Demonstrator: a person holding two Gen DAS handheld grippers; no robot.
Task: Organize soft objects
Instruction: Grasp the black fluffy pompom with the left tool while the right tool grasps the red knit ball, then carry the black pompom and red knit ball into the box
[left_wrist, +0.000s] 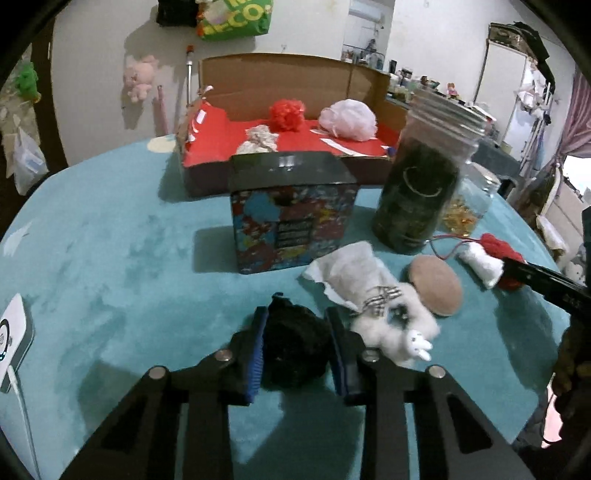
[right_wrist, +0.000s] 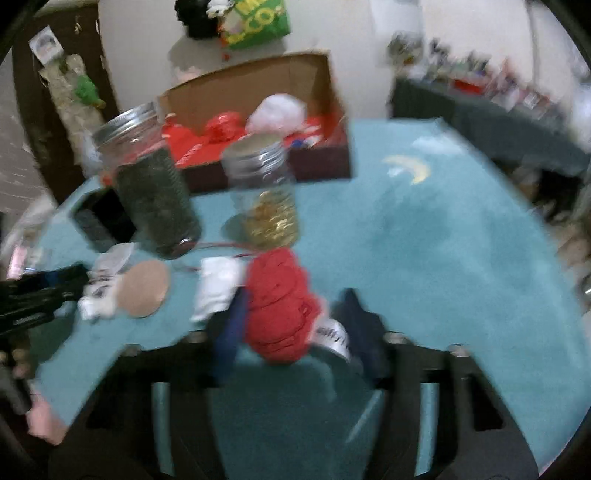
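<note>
Soft objects lie scattered on the teal counter around the dark jar. Left of that jar stands a colourful tin whose label is too blurred to read; behind it a cardboard box holds red and white puffs. Writing on the green bag cannot be made out. In front of the jar, the left gripper reaches forward, jaws closed on a black pom-pom. To the jar's right, the right gripper points forward, jaws narrowed around a red yarn bundle.
</note>
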